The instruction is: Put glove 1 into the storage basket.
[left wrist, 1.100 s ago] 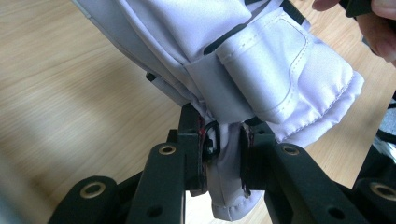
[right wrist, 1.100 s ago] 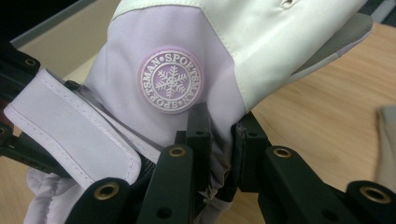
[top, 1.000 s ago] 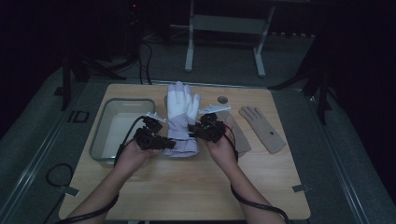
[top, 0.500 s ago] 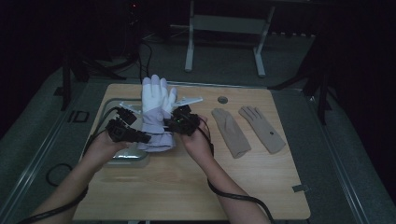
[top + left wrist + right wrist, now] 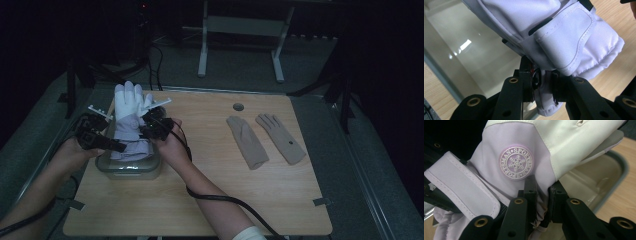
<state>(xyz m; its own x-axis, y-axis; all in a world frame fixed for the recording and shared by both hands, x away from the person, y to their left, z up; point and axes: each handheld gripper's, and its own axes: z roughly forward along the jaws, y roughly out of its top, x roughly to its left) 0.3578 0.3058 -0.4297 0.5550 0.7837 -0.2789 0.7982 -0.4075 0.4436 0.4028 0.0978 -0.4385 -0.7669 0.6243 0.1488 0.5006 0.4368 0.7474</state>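
Observation:
A white and lilac ski glove [image 5: 129, 112] hangs over the clear plastic tray [image 5: 150, 170] at the table's left side, fingers pointing away. My left gripper [image 5: 117, 146] is shut on its cuff edge [image 5: 544, 85] from the left. My right gripper [image 5: 145, 131] is shut on the cuff's other side, just below a round snowflake badge [image 5: 516, 165]. The glove [image 5: 544, 147] is held up between both grippers, above the tray [image 5: 604, 180]. The tray floor [image 5: 469, 50] shows beneath it.
Two beige thin gloves [image 5: 247, 141] [image 5: 280, 137] lie flat on the right half of the wooden table [image 5: 210, 210]. A small round hole [image 5: 238, 106] sits near the far edge. Cables trail from both grippers. Dark floor and a metal stand lie beyond.
Both grippers have carried the ski glove leftward from the table's middle to above the tray at the left. The beige gloves have not moved.

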